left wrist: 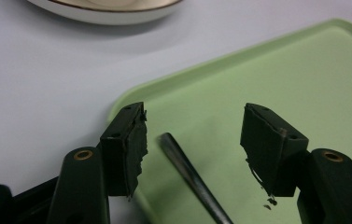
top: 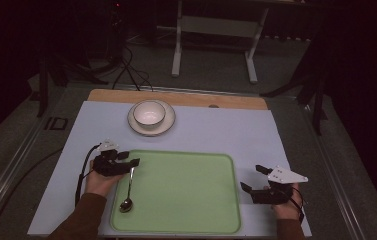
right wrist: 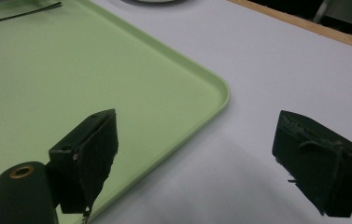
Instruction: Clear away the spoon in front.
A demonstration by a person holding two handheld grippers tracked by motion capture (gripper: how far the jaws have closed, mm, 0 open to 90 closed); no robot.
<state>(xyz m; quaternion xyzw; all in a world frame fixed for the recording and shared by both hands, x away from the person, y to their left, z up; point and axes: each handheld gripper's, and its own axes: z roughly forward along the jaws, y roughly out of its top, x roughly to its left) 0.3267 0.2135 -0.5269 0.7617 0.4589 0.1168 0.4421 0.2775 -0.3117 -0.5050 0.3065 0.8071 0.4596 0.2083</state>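
A metal spoon lies along the left side of the light green tray, bowl end toward me. My left gripper stands open over the tray's near-left corner, its jaws on either side of the spoon's handle without touching it. My right gripper is open at the tray's right edge, one jaw over the tray and the other over the white mat, with nothing between them. A white bowl sits on a saucer beyond the tray.
The white mat covers the tabletop, with a wooden strip along its far edge. A white table frame and cables stand on the floor behind. Cables trail from both grippers.
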